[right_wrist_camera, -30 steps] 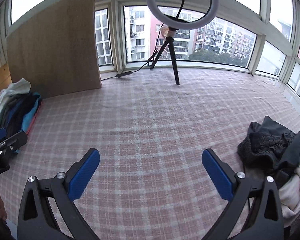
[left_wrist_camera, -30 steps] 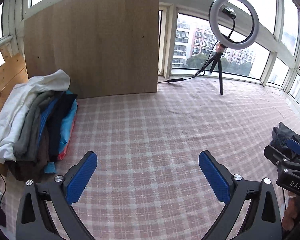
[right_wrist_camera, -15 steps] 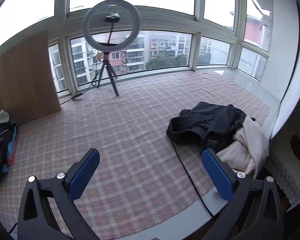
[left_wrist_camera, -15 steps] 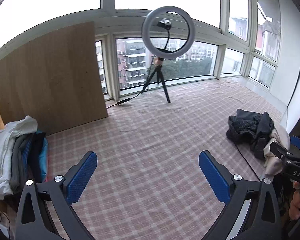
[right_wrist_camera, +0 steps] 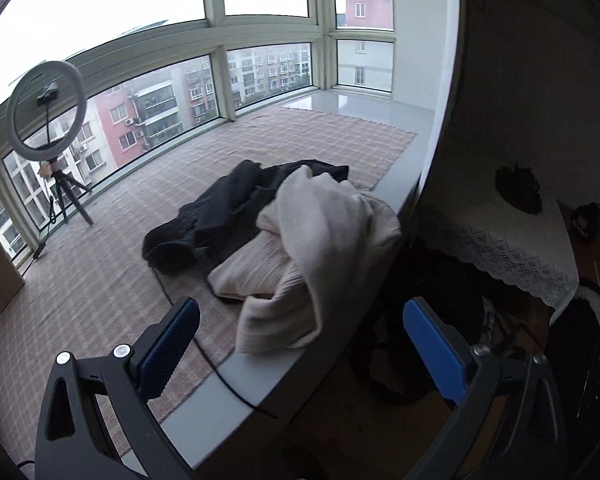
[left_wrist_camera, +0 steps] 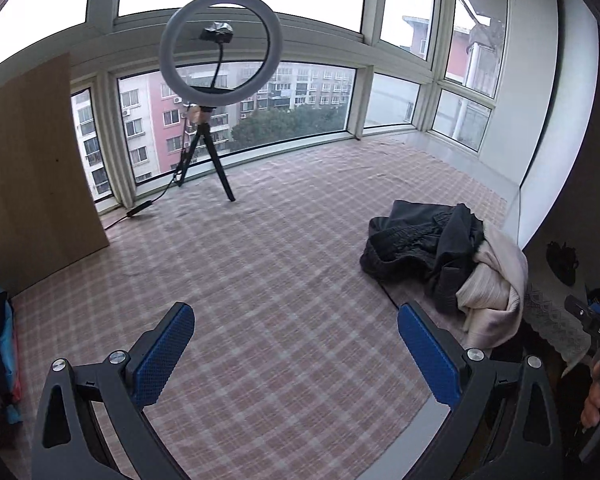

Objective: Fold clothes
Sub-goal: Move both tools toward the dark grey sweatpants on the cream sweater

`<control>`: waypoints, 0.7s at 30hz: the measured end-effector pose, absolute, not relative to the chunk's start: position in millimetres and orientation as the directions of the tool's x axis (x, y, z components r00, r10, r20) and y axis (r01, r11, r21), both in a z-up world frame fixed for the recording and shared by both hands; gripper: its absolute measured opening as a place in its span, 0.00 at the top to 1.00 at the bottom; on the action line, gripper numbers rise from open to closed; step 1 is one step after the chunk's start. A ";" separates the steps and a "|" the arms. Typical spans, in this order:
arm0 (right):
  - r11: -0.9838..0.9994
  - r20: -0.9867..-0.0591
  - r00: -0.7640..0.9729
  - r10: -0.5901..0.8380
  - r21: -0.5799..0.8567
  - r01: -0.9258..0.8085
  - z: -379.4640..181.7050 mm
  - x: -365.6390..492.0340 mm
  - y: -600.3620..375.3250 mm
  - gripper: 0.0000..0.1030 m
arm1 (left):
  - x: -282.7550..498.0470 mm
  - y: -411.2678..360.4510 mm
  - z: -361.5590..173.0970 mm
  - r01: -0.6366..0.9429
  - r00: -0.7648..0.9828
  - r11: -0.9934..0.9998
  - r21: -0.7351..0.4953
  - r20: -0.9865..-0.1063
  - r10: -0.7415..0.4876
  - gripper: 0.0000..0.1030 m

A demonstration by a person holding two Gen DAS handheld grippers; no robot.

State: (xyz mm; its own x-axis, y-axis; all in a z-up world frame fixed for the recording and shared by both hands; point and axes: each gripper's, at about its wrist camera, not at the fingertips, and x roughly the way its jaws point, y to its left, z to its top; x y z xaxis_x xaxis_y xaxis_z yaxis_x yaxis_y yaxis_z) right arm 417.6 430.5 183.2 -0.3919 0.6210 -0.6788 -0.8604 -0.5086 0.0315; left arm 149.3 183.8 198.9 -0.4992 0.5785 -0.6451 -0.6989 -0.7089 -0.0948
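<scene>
The cream sweater [right_wrist_camera: 320, 240] is lying just ahead of the right gripper [right_wrist_camera: 300, 336]; both grippers, left gripper [left_wrist_camera: 296, 354] farther, are gaping empty.

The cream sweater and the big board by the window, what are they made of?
The cream sweater looks like soft knitted yarn, maybe wool or cotton: fine ribs run across it and it slumps in thick, floppy folds. The fibre itself cannot be told. The board looks like wood or wood-look panel: flat, stiff, light brown with faint grain and a dull, matte face.
</scene>
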 end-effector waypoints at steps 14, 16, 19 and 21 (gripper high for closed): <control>-0.601 -0.748 -0.416 0.518 0.028 -0.798 146.5 409.2 549.0 0.00 | 186.1 384.7 167.3 -0.831 -0.354 -0.550 -0.081 -0.686 0.636 0.01; -0.604 -0.755 -0.412 0.510 0.027 -0.797 138.2 408.5 559.5 0.00 | 189.0 409.9 159.2 -0.841 -0.359 -0.540 -0.049 -0.696 0.622 0.01; -0.610 -0.765 -0.433 0.477 0.067 -0.790 129.7 410.9 574.7 0.00 | 184.1 446.7 142.3 -0.856 -0.325 -0.516 -0.042 -0.732 0.598 0.01; -0.611 -0.770 -0.441 0.460 0.086 -0.787 125.8 411.9 582.7 0.00 | 180.2 471.7 129.3 -0.866 -0.296 -0.497 -0.043 -0.759 0.581 0.01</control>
State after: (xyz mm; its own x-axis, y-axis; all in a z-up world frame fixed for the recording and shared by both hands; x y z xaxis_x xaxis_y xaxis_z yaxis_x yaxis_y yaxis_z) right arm 411.9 582.7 125.8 -0.4415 0.4599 -0.7704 -0.7868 -0.6111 0.0860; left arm 180.2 471.7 129.3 -0.2956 0.5805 -0.7587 -0.8664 -0.4975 -0.0431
